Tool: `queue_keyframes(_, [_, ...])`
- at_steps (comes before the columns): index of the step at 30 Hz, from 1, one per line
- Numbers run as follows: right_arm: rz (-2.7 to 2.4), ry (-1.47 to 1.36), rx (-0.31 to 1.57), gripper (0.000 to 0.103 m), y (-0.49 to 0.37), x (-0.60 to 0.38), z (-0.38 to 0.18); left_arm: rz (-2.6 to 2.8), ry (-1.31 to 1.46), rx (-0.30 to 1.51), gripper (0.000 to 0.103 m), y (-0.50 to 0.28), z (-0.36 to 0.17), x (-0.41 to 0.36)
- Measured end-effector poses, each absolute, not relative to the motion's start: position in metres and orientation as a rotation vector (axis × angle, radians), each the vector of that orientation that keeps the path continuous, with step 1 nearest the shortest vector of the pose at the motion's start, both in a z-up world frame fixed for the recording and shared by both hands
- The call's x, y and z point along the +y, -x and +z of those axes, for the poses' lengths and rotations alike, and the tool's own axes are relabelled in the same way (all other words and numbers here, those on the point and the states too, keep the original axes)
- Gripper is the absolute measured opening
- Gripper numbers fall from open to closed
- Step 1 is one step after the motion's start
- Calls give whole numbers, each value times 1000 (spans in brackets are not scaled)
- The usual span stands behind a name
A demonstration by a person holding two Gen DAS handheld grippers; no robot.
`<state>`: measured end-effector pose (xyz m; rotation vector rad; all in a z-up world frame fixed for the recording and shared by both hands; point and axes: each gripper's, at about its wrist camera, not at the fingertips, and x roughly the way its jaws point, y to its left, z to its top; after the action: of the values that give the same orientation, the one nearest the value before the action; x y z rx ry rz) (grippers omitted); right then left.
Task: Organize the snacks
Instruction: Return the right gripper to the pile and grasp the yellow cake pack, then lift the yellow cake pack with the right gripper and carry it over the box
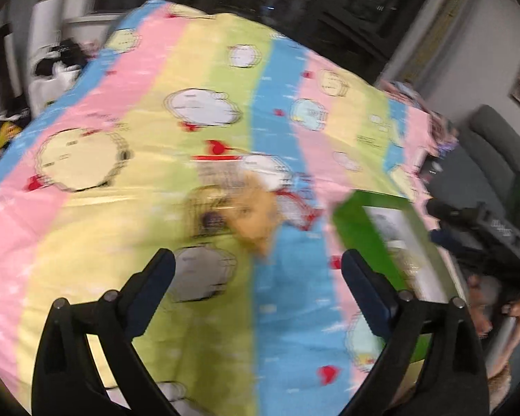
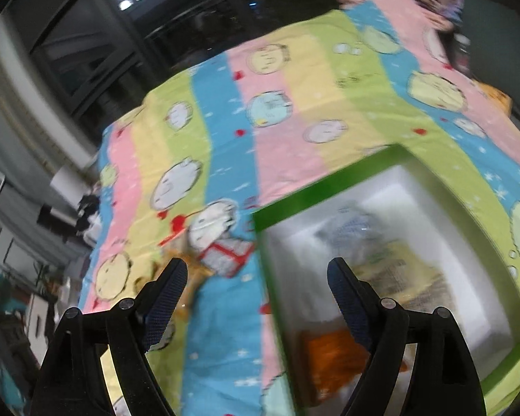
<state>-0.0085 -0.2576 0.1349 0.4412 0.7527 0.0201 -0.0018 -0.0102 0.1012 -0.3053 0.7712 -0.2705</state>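
Note:
A green box (image 2: 315, 187) with a white inside lies on the striped cartoon bedspread (image 2: 225, 145). Several snack packs lie in it: an orange one (image 2: 332, 360), a yellow one (image 2: 402, 270) and a pale blue one (image 2: 350, 228). A red-and-white snack pack (image 2: 225, 254) and a tan one (image 2: 190, 277) lie on the spread left of the box. My right gripper (image 2: 256, 277) is open and empty above the box's left edge. My left gripper (image 1: 258, 267) is open and empty above the spread, near a blurred tan snack (image 1: 256, 218) and a clear pack (image 1: 211, 215); the box (image 1: 367, 239) is at its right.
The bedspread (image 1: 121, 121) covers a bed. Dark windows (image 2: 176, 34) are behind it. Cluttered shelves with black and white items (image 1: 55, 66) stand at the far left. A dark chair and gear (image 1: 492, 180) are at the right edge. Both views are motion-blurred.

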Motion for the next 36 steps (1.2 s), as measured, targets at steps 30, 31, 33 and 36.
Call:
queue_keyframes(30, [23,-445,1048,56,-100,-113,34,25,308,832,97,-11,61,77])
queue_keyframes(31, [25,-423,1045,56,-97,-112,36,24,308,833,97,-11,60,77])
queue_keyframes(33, [37,-340,1030,56,-81,-107,45,22,307,837,97,-12,59,75])
queue_keyframes(36, [81,-263,1038,56,-58,-103,54,18,305,846,97,-12,57,72])
